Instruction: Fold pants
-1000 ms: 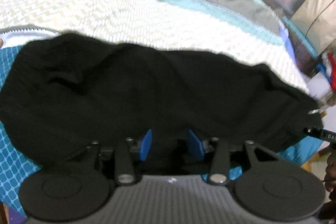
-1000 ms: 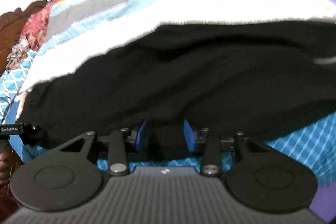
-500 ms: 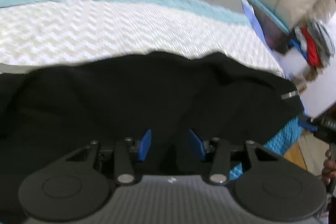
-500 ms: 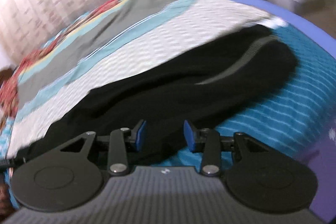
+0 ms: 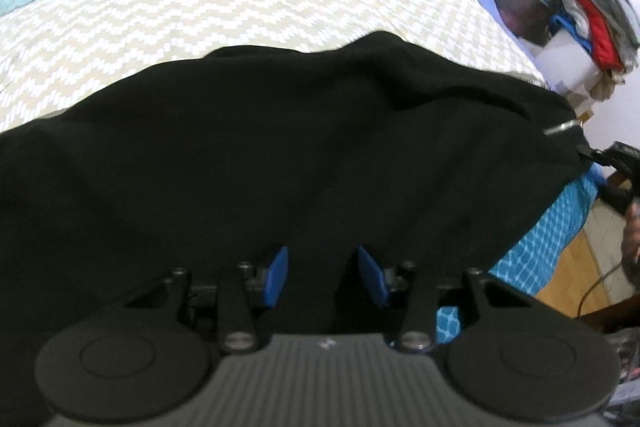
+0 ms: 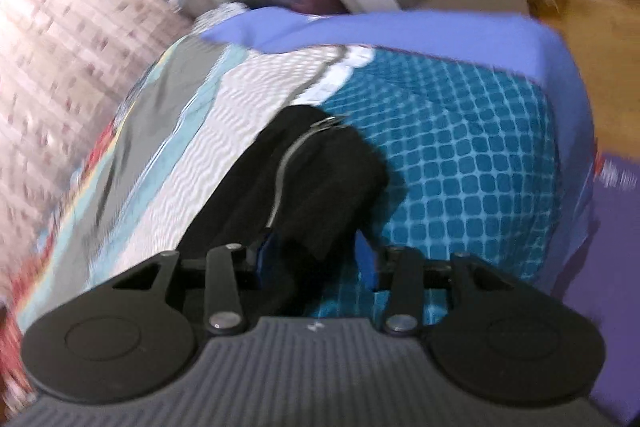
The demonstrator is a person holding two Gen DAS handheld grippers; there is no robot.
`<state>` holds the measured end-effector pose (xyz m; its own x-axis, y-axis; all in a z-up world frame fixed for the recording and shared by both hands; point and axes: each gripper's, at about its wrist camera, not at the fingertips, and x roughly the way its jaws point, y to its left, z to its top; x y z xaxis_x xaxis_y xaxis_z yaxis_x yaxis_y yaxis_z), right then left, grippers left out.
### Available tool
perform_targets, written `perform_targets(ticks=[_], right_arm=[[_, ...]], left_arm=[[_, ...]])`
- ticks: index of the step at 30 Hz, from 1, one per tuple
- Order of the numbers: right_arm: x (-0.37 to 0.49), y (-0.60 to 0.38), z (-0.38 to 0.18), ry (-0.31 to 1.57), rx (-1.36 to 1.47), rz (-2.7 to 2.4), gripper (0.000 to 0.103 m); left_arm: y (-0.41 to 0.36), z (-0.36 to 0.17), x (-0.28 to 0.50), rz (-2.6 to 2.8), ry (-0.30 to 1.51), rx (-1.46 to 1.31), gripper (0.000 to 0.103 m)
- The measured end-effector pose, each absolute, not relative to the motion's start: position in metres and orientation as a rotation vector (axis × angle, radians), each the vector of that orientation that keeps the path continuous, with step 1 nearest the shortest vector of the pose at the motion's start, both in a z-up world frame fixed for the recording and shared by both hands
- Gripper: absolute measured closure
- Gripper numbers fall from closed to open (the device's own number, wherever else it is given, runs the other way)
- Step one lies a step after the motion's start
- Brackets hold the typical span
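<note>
home bedroom | patterned bedspread point(image 5: 200, 11) | curtain point(image 6: 60, 27) | stacked clothes point(image 5: 596, 23)

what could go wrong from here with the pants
The left gripper has its blue fingers apart around the black pants, so cloth could slip out. The right gripper holds only a narrow bunch near the bed edge; the end might drag off or fold crooked.
</note>
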<state>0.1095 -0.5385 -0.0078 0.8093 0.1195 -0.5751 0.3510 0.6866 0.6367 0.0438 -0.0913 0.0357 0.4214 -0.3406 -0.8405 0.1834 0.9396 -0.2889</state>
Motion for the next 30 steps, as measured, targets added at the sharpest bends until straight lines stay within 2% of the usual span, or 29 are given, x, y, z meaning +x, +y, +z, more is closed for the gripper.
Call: perform_targets(ticks=[1, 3, 5, 8, 9, 11, 12, 13, 14, 17, 24, 27, 30], right_arm=[[0.115, -0.541, -0.012, 0.649, 0.837, -0.127, 0.097], [0.117, -0.538, -0.008, 0.646, 0.787, -0.123, 0.098], [0.11, -0.543, 0.003, 0.565, 0.715, -0.148, 0.098], [0.104, -0.558, -0.01, 0.578, 0.785, -0.203, 0.097], [0.104, -0.557, -0.014, 0.59, 0.787, -0.199, 0.097], [0.096, -0.555, -0.015, 0.568, 0.784, -0.158, 0.087], [0.089, -0.558, -0.015, 0.538, 0.808, -0.146, 0.078], [0.084, -0.561, -0.015, 0.511, 0.835, -0.139, 0.058], [0.079, -0.565, -0.015, 0.484, 0.86, -0.142, 0.051], [0.078, -0.577, -0.016, 0.448, 0.915, -0.137, 0.05], [0.101, -0.584, -0.026, 0.47, 0.993, -0.081, 0.05], [0.113, -0.58, -0.029, 0.467, 1.027, -0.037, 0.05], [0.127, -0.575, -0.031, 0.468, 1.023, -0.036, 0.051]], left_arm=[[-0.095, 0.034, 0.043, -0.322, 1.092, -0.134, 0.065], [-0.103, 0.03, 0.042, -0.313, 1.087, -0.068, 0.066], [-0.108, 0.032, 0.04, -0.309, 1.087, -0.041, 0.065], [-0.109, 0.04, 0.043, -0.319, 1.097, -0.035, 0.066], [-0.109, 0.044, 0.047, -0.329, 1.09, -0.048, 0.065], [-0.11, 0.057, 0.057, -0.348, 1.051, -0.069, 0.064], [-0.111, 0.064, 0.063, -0.354, 1.03, -0.071, 0.064], [-0.113, 0.069, 0.07, -0.358, 1.013, -0.07, 0.064], [-0.118, 0.075, 0.081, -0.362, 1.0, -0.07, 0.064], [-0.134, 0.08, 0.113, -0.374, 0.994, -0.059, 0.065], [-0.161, 0.031, 0.184, -0.222, 1.048, 0.012, 0.071], [-0.155, 0.033, 0.196, -0.163, 1.039, -0.083, 0.071], [-0.162, 0.04, 0.192, -0.162, 1.03, -0.052, 0.07]])
